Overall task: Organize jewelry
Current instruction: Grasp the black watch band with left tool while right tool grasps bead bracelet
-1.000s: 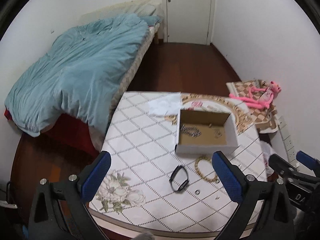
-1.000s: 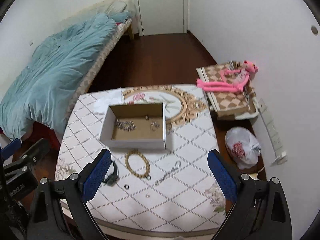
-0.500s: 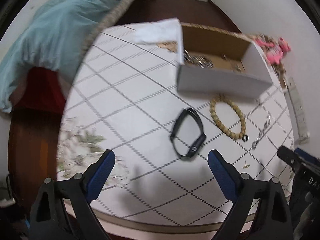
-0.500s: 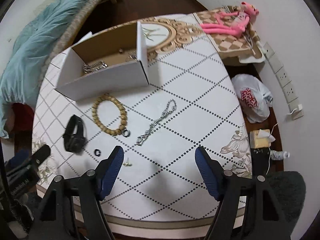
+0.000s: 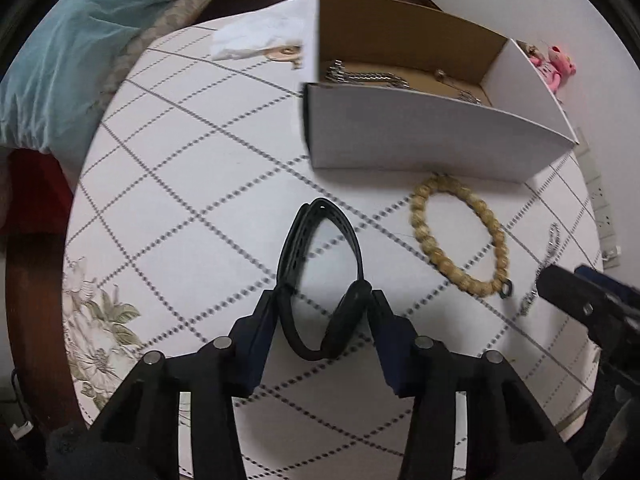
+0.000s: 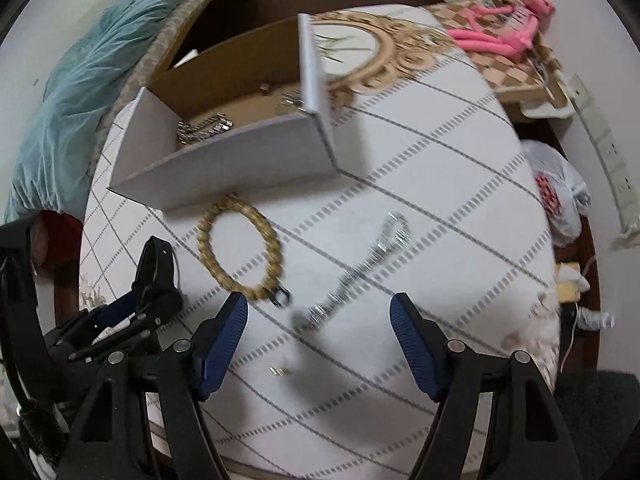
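A black wristband [image 5: 320, 280] lies on the white diamond-patterned table [image 5: 180, 200]. My left gripper [image 5: 324, 300] has closed its blue pads on the band's near end. A wooden bead bracelet [image 5: 456, 236] and a small black ring [image 5: 506, 290] lie to its right. An open white cardboard box [image 5: 420, 136] behind them holds silver chains. My right gripper [image 6: 318, 308] is open, low over a silver chain [image 6: 360, 268]. The bead bracelet [image 6: 240, 252], the box [image 6: 240, 156] and a small earring [image 6: 278, 371] show in the right wrist view.
A bed with a teal duvet [image 5: 60, 60] stands left of the table. A white tissue [image 5: 260, 32] lies beside the box. A pink plush toy [image 6: 504, 28] on a checkered bag, a plastic bag [image 6: 560, 192] and a power strip [image 6: 612, 168] sit to the right.
Both grippers have dropped close to the table. My left gripper has closed from wide open onto the black wristband. My right gripper has moved forward over the silver chain.
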`<act>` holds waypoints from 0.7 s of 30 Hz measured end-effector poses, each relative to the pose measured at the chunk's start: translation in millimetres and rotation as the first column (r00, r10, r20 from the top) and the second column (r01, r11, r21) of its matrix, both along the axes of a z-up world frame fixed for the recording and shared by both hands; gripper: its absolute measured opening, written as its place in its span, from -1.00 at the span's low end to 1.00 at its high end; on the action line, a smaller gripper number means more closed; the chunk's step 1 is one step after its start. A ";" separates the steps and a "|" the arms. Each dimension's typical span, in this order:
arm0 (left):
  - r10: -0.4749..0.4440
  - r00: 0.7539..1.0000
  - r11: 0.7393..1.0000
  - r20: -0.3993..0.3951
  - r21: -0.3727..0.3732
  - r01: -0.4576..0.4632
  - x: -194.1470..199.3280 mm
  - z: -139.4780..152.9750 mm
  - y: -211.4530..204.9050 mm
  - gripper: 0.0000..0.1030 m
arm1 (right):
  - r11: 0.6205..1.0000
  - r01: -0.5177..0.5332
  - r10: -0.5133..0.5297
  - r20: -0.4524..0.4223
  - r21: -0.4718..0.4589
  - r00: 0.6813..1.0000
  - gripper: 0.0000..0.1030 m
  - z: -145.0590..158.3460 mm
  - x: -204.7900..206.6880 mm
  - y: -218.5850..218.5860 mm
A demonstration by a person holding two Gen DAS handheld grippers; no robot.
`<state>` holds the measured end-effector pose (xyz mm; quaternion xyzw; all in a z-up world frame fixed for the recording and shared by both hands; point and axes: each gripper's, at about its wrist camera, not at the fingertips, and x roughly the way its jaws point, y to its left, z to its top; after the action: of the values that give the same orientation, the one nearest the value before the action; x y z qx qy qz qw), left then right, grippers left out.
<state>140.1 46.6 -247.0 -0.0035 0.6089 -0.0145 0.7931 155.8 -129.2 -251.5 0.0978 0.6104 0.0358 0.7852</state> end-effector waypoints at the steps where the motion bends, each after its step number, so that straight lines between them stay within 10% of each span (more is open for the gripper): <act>1: 0.015 1.000 1.000 0.003 0.007 -0.015 -0.7 0.3 3.9 -0.18 | 1.000 -0.012 0.012 0.004 -0.011 1.000 0.47 -1.4 5.1 6.7; 4: 0.045 0.999 0.999 0.007 0.020 -0.045 -2.8 0.2 13.1 -0.18 | 0.997 -0.040 0.041 0.006 -0.064 0.999 0.39 -8.1 19.9 25.5; 13: 0.085 0.996 0.996 0.014 0.025 -0.085 -8.9 4.2 22.0 -0.18 | 0.972 -0.085 0.087 -0.003 -0.219 0.996 -0.81 -25.8 30.9 55.3; 21: 0.073 0.996 0.997 0.057 0.009 -0.074 -22.3 28.7 11.9 -0.19 | 0.987 -0.042 0.044 0.012 -0.156 0.999 -0.82 -19.5 15.2 40.9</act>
<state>117.8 58.6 -218.3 -0.0209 0.5858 0.0180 0.8100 171.0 -88.3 -271.1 0.0226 0.6072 0.0058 0.7942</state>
